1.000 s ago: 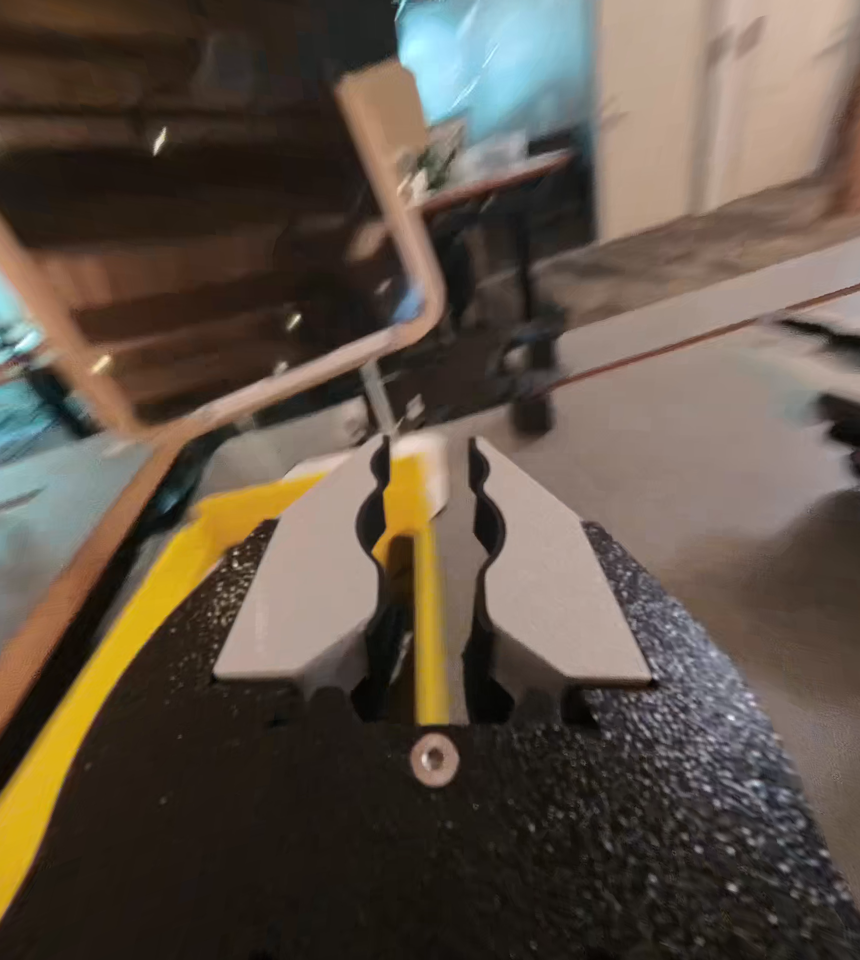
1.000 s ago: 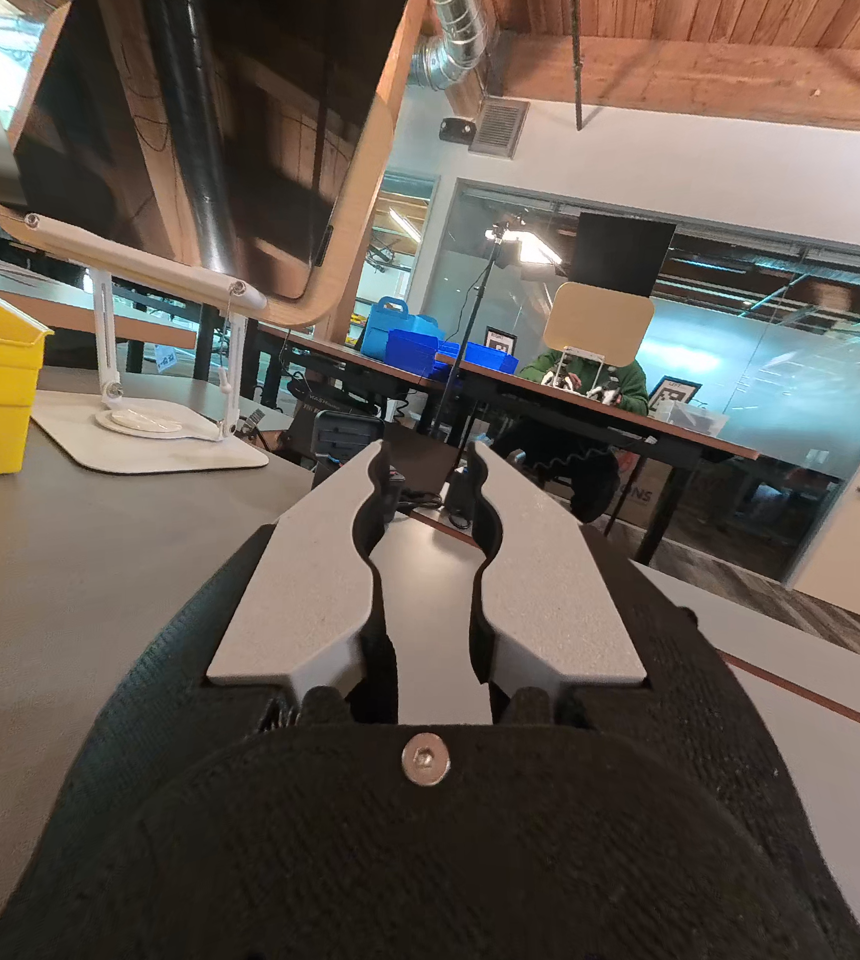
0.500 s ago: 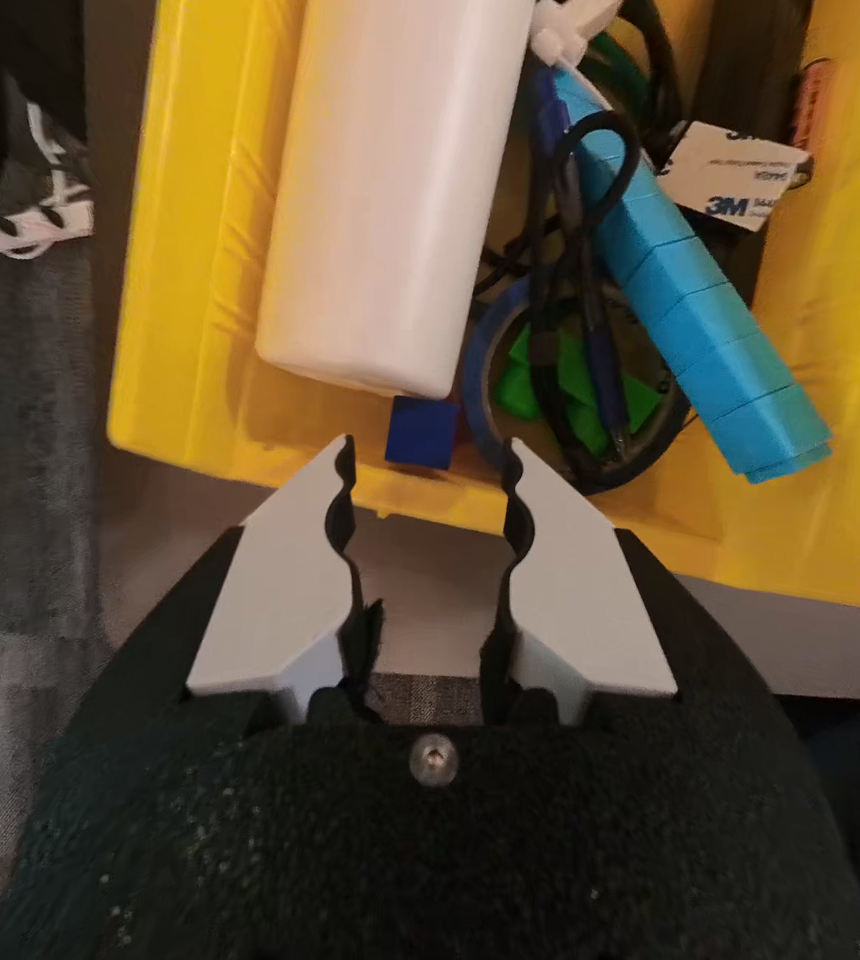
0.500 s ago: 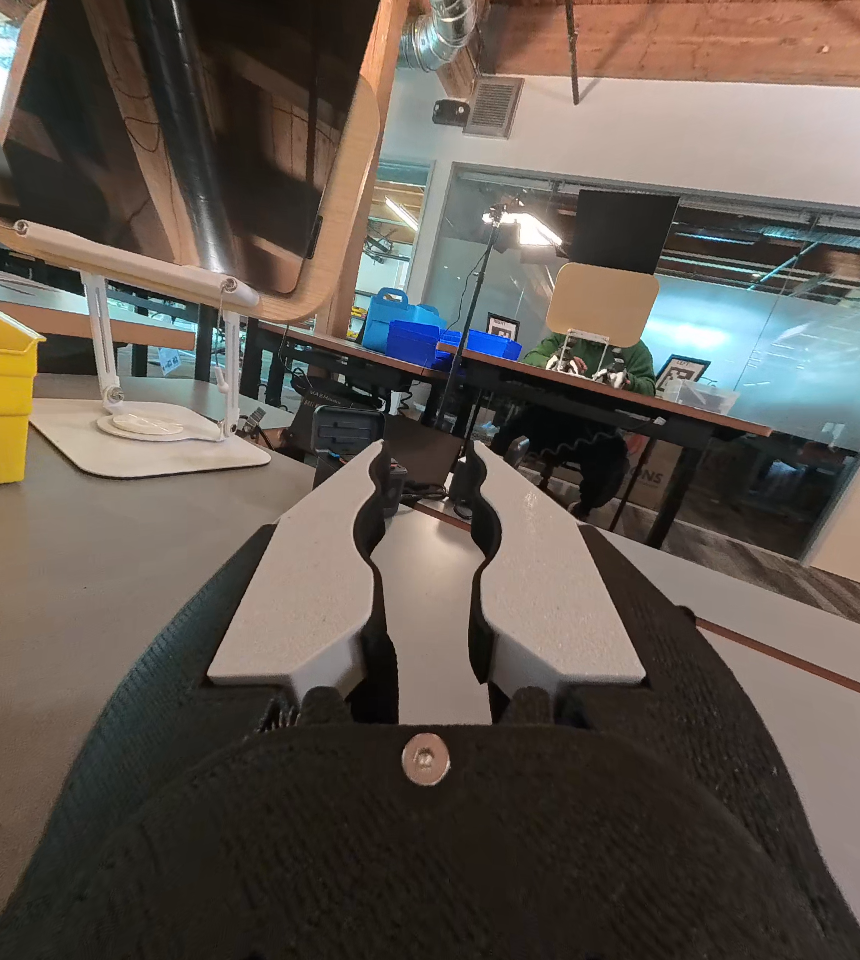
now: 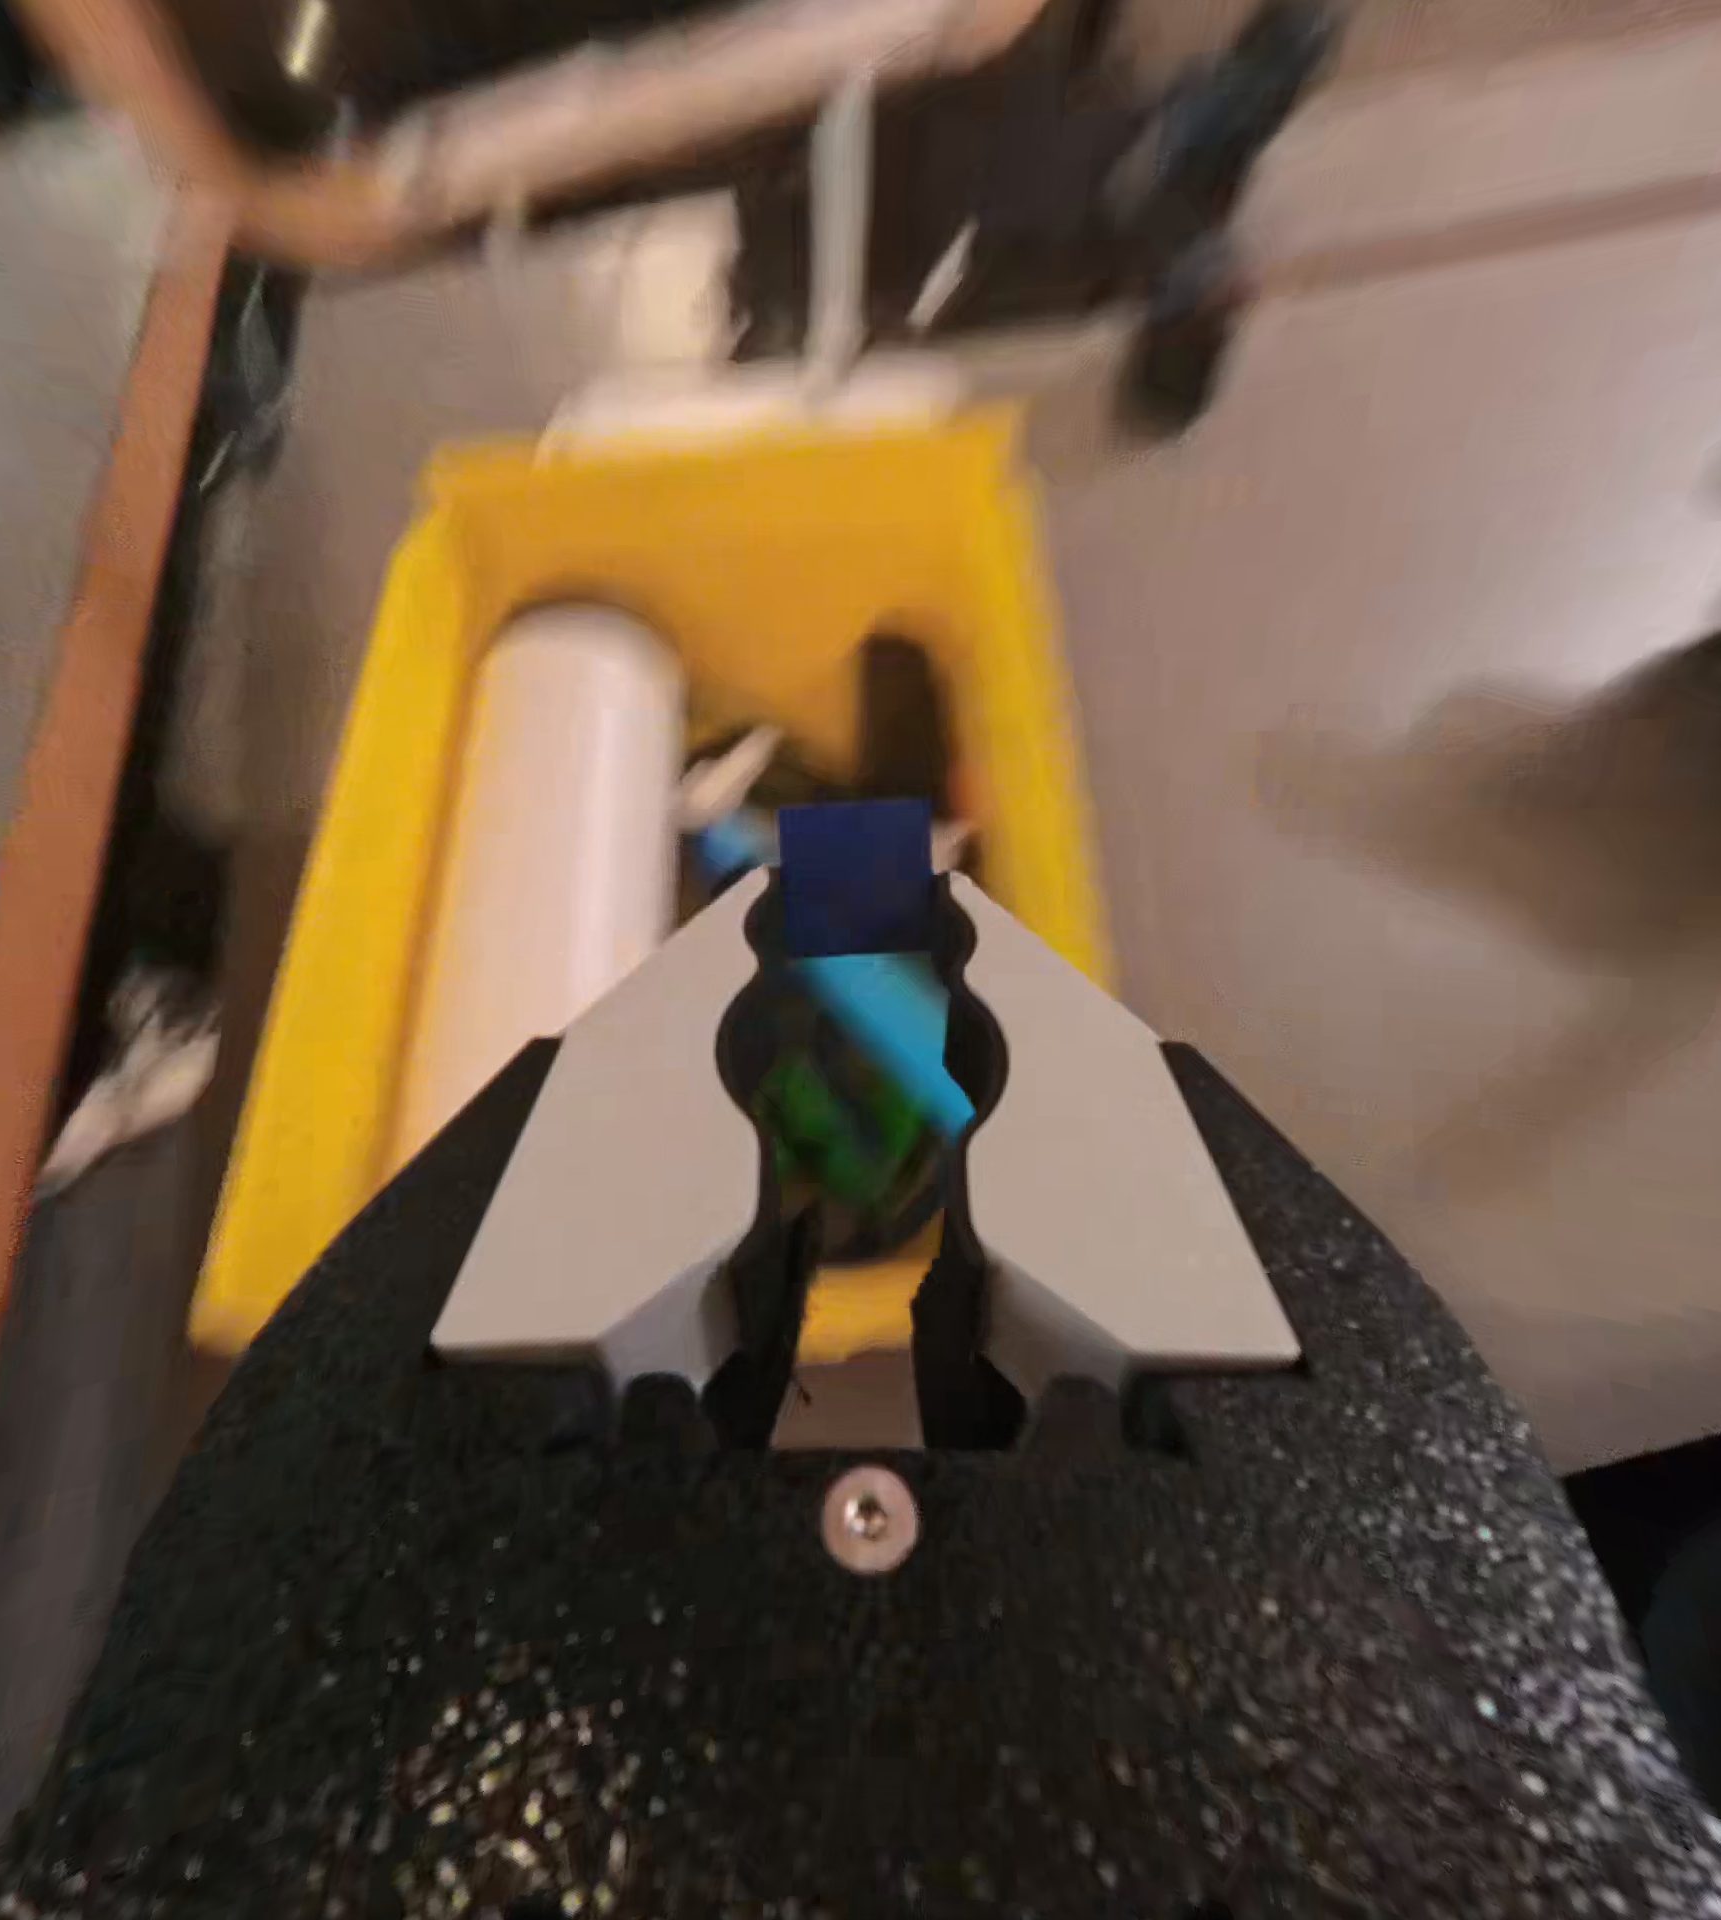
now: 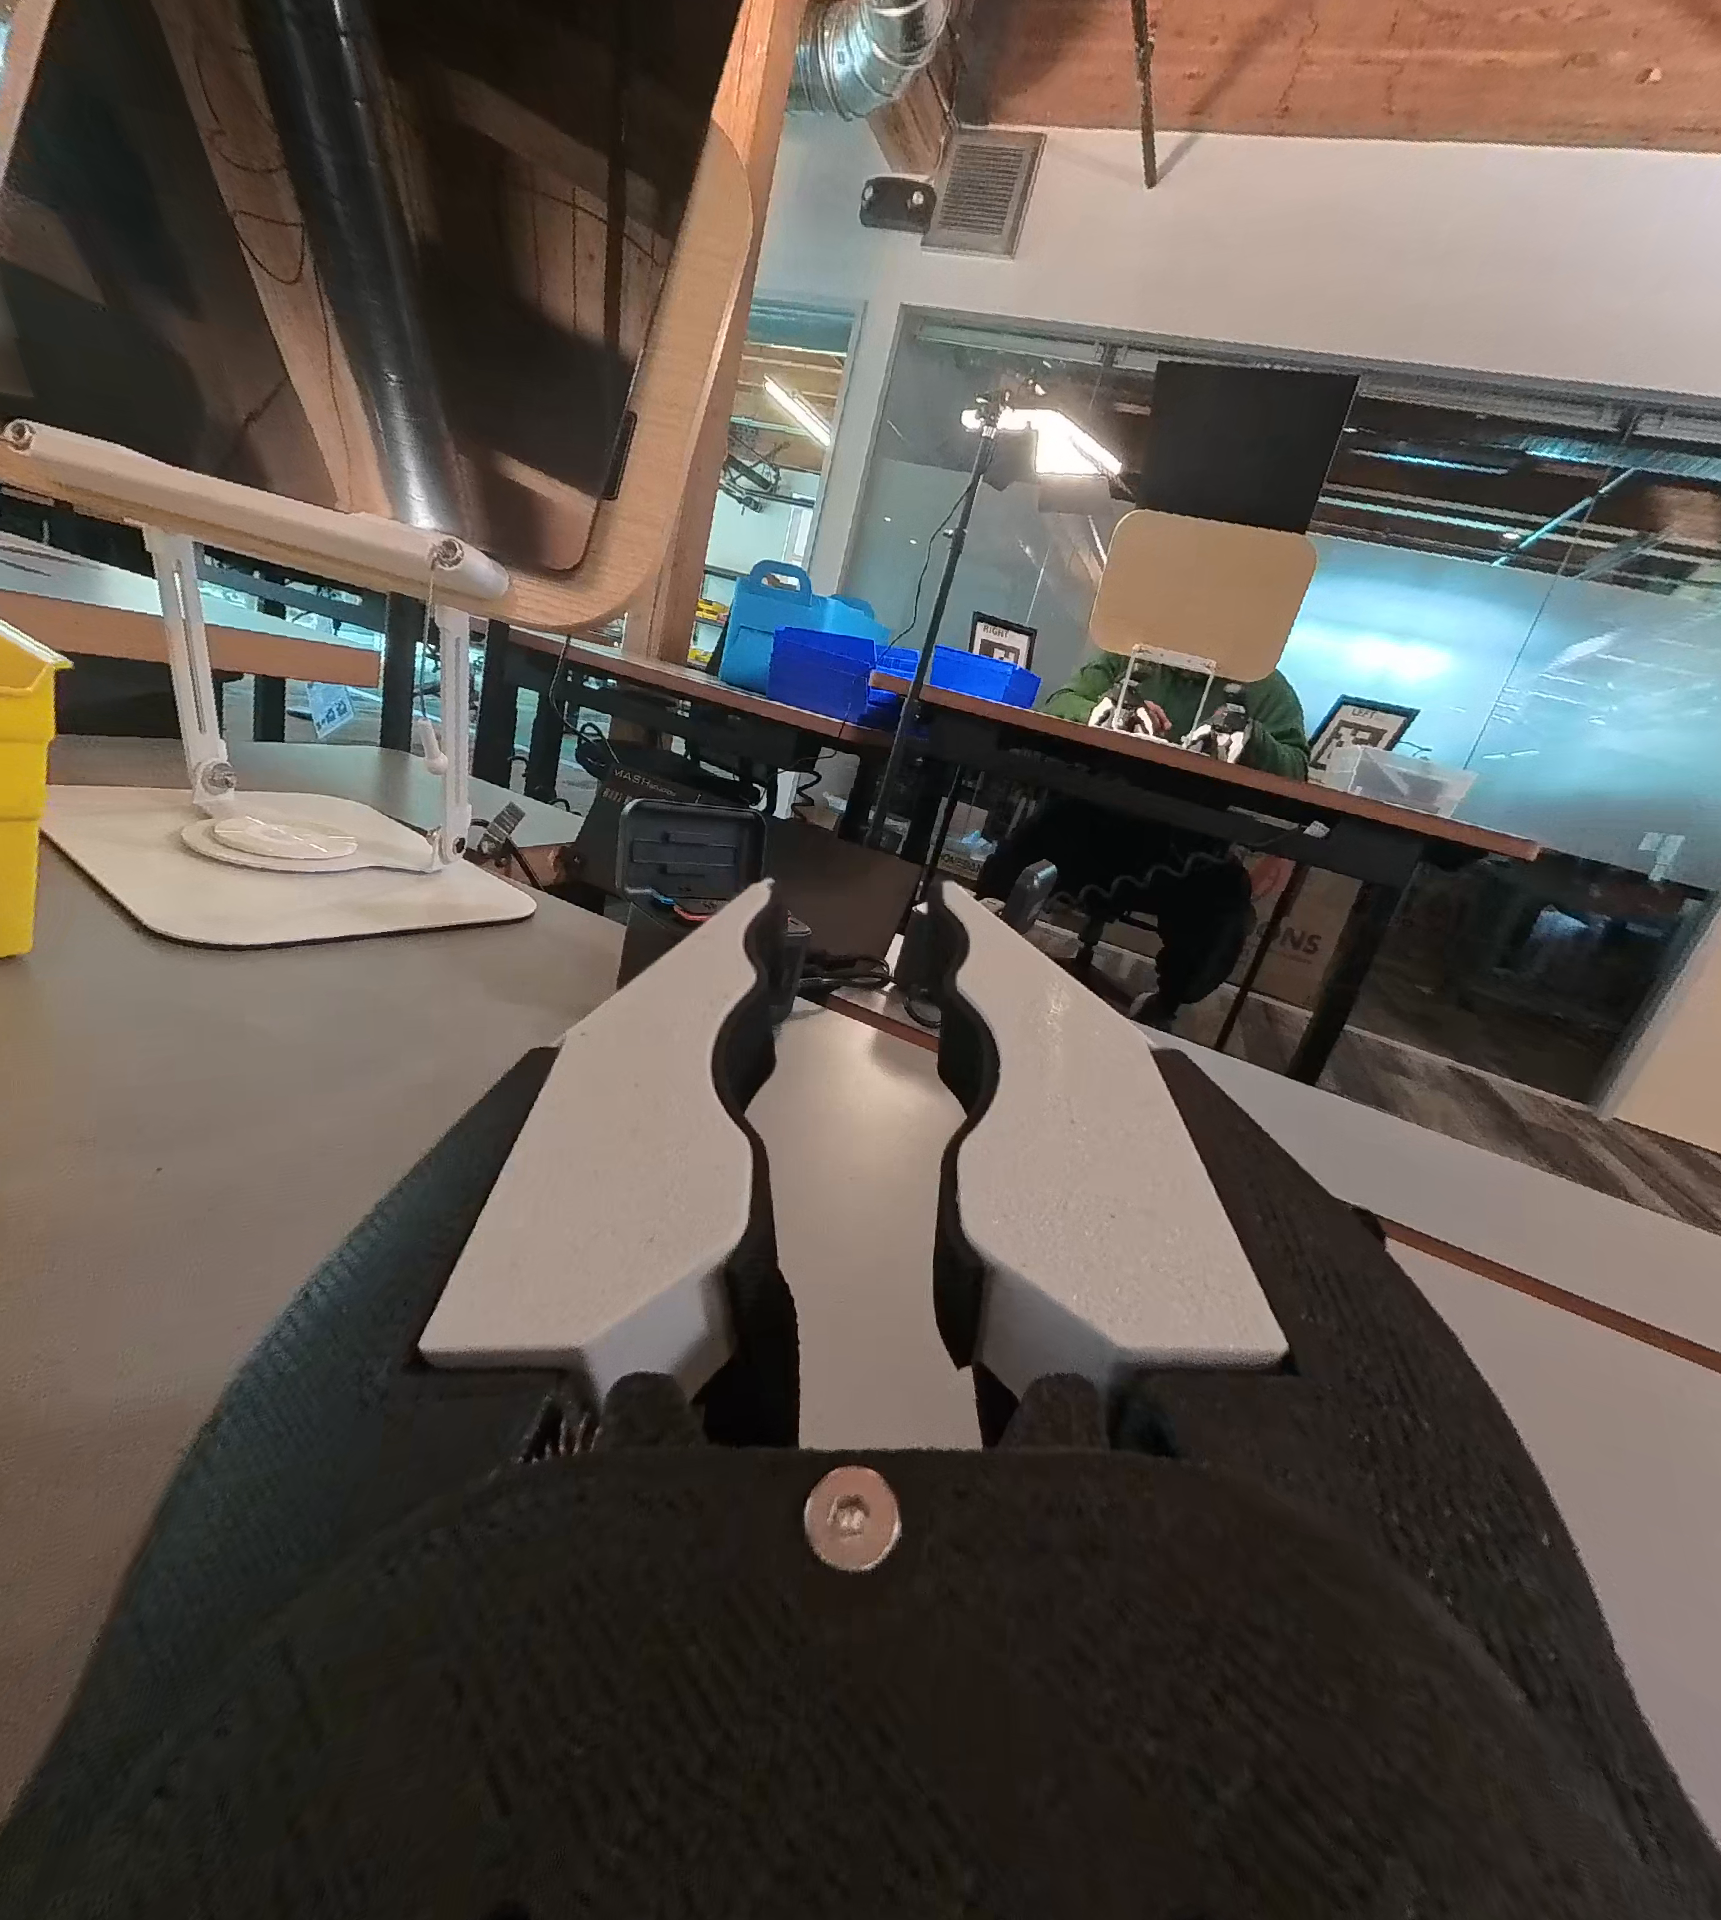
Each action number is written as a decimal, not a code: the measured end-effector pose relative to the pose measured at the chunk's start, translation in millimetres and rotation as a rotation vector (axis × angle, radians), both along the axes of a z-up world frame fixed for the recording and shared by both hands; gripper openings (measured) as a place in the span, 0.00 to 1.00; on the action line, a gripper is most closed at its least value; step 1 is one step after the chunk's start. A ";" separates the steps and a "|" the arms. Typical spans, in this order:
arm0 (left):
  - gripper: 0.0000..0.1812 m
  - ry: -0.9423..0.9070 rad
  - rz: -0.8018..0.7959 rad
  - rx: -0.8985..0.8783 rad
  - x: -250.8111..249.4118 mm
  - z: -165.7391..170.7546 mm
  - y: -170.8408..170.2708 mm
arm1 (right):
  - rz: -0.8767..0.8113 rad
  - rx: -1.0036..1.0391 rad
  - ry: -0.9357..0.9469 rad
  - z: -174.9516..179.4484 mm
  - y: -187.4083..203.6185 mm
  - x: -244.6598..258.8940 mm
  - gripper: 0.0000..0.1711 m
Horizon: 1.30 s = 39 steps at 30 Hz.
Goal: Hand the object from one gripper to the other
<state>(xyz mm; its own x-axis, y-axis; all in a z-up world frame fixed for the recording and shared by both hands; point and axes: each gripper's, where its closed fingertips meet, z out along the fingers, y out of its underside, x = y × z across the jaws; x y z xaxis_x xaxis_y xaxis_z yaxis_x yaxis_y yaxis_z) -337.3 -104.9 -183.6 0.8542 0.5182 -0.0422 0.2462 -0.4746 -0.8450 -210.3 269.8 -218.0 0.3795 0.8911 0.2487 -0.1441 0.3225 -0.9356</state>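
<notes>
Left gripper [image 5: 856, 883] — angled down over the yellow bin [image 5: 731, 540], fingertips clamped on a dark blue cube [image 5: 854, 878]. Right gripper [image 6: 856, 904] — level, jaws parted, holding nothing.

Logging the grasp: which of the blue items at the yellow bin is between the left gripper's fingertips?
The dark blue cube, pinched at the left gripper tips; the light blue bar lies lower, in the yellow bin.

A cube [image 5: 854, 875] sits between the fingertips of the left gripper [image 5: 856, 904], above a bin [image 5: 731, 520] on the table [image 5: 1407, 540]. In the bin, a bottle [image 5: 555, 831] lies left of a stack of blocks [image 5: 877, 1023]. Off to the right, the right gripper [image 6: 856, 904] hangs over the table, a mirror stand [image 6: 316, 852] ahead to its left.
</notes>
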 end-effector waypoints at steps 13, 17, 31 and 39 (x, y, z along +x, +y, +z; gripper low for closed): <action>0.14 0.266 -0.562 0.714 118.8 -1.6 311.3 | -0.047 -0.016 0.024 3.1 20.7 12.4 0.14; 0.14 0.230 -0.520 0.806 108.8 -22.9 346.9 | -0.050 -0.008 0.012 2.3 34.5 11.6 0.13; 0.14 0.608 -0.647 0.519 108.0 -51.1 357.7 | 0.400 -0.147 -0.143 -16.1 2.3 -7.7 0.13; 0.14 0.914 -0.693 0.273 110.7 -73.7 362.8 | 0.683 -0.376 -0.142 -16.5 -27.5 -7.4 0.21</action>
